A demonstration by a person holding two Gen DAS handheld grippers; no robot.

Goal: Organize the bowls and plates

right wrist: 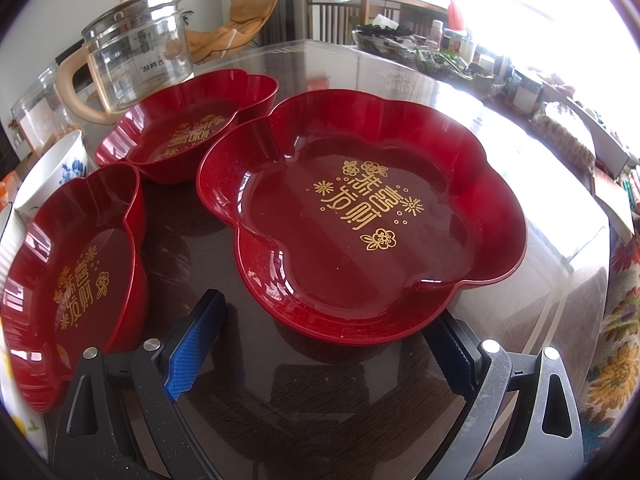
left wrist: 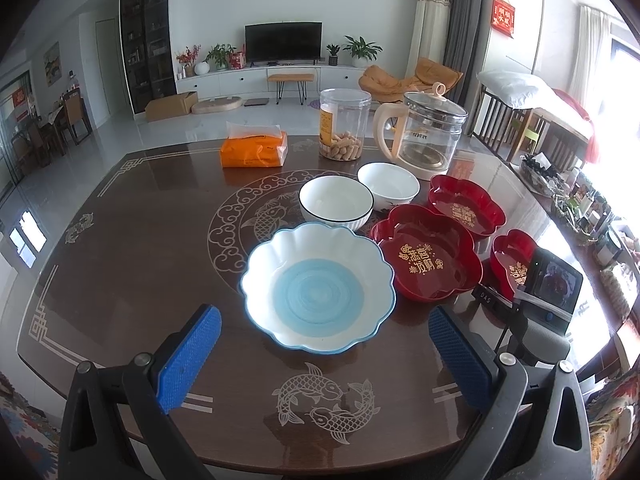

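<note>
Crockery covers the far side of a dark wooden table inlaid with fish motifs. Taking the blue scalloped bowl as landmark: the left gripper hovers just on its near side, blue pads spread wide, holding nothing. Two white bowls sit just beyond it. To its right stand three red flower-shaped dishes with gold lettering, the closest almost touching its rim, another farther back, the third farthest right. At that third dish the right gripper waits, jaws parted and empty, its pads either side of the near rim. Farther behind the blue bowl are a glass kettle, a clear jar of snacks and an orange tissue pack.
</note>
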